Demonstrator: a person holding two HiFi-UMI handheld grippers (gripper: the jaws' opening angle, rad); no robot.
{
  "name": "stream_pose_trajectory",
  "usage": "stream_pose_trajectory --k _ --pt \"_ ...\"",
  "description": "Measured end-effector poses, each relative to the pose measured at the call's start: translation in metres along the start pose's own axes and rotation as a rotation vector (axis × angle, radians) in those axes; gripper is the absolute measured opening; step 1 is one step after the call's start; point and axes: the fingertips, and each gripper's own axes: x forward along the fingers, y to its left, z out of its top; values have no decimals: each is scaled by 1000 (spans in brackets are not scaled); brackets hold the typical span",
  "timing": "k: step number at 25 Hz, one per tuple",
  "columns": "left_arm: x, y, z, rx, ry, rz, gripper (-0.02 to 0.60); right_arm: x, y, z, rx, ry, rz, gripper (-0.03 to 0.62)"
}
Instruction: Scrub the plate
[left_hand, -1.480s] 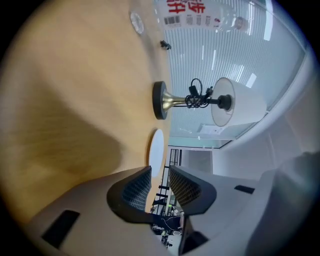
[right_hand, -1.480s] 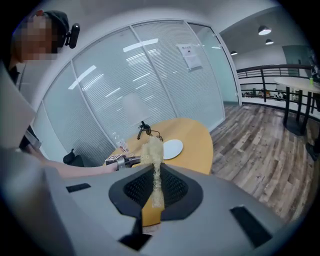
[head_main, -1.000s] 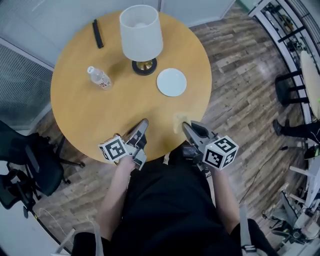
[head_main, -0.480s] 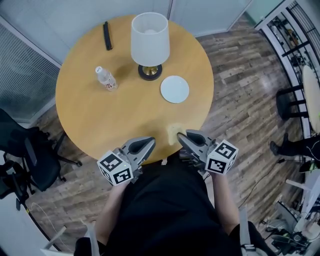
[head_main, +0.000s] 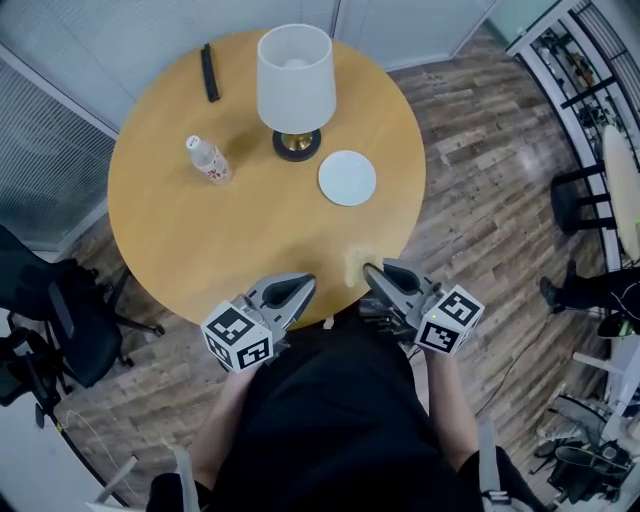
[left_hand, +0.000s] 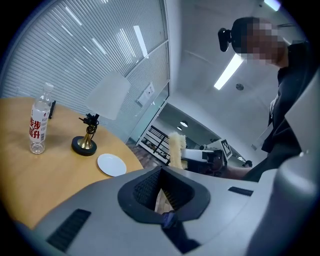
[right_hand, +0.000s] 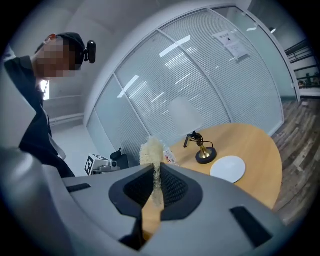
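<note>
The white plate (head_main: 347, 178) lies empty on the round wooden table (head_main: 200, 240), right of the lamp base. Both grippers hover at the table's near edge, well short of the plate. My right gripper (head_main: 371, 271) is shut on a pale yellow scrub sponge (head_main: 353, 264); in the right gripper view the sponge (right_hand: 151, 151) sticks up between the jaws of the right gripper (right_hand: 156, 181), with the plate (right_hand: 228, 169) beyond. My left gripper (head_main: 304, 286) is shut with nothing in it. From the left gripper (left_hand: 161, 194) the plate (left_hand: 111, 164) lies ahead to the left.
A lamp (head_main: 294, 85) with a white shade stands behind the plate. A water bottle (head_main: 208, 159) lies on the left of the table and a black remote (head_main: 209, 72) at its far edge. A black office chair (head_main: 50, 320) stands left of the table.
My left gripper has rolled and lifted, so its marker cube now faces up at the table edge. The right gripper has risen slightly with the sponge still held.
</note>
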Motion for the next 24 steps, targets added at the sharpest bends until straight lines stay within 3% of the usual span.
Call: stream_pose_trajectory --k 24 --pt "10 -10 -2 41 31 -21 11 -12 8 -6 -14 -5 11 28"
